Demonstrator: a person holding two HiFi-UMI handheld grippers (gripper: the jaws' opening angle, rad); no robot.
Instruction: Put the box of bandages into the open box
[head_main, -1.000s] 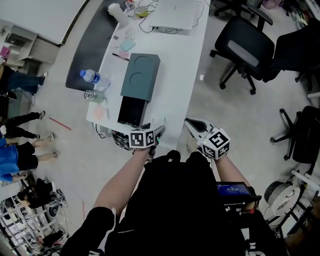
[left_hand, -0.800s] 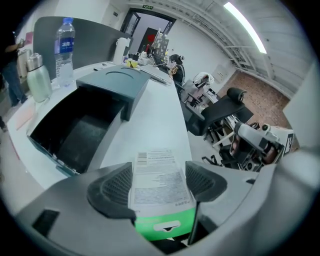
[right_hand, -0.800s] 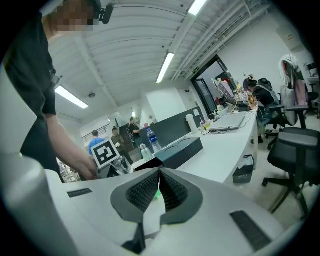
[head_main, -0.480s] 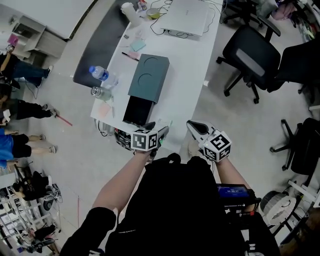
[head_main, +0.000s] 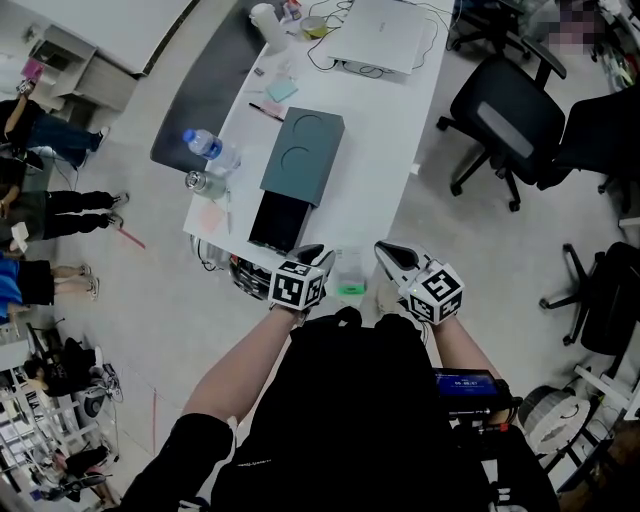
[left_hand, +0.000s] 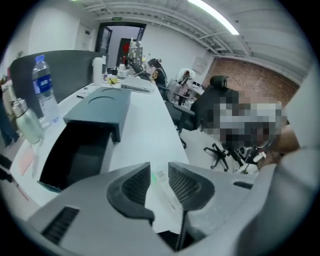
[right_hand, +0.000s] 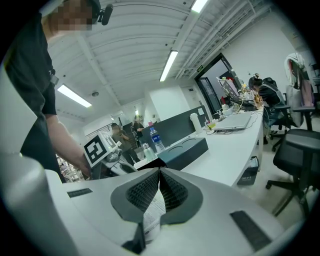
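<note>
A teal box (head_main: 303, 155) lies on the white table (head_main: 375, 170), and its dark drawer part (head_main: 275, 220) is pulled open toward me. In the left gripper view the open box (left_hand: 75, 150) sits ahead and to the left. The box of bandages (head_main: 350, 275), white with a green mark, is at the table's front edge between my two grippers. My left gripper (head_main: 318, 256) has the bandage box (left_hand: 159, 177) between its pads (left_hand: 187, 185), and its jaws are closing on it. My right gripper (head_main: 386, 250) hangs just right of the box, shut (right_hand: 159, 172) on a printed paper slip (right_hand: 151, 215).
A water bottle (head_main: 205, 147) and a small jar (head_main: 197, 182) stand at the table's left edge beside the teal box. A laptop (head_main: 385, 35) and cables lie at the far end. Black office chairs (head_main: 505, 110) stand to the right. People stand on the floor at the left.
The bandage box has come into plain sight between the two grippers. The left gripper's marker cube has shifted a little right and toward me. The right gripper has barely moved.
</note>
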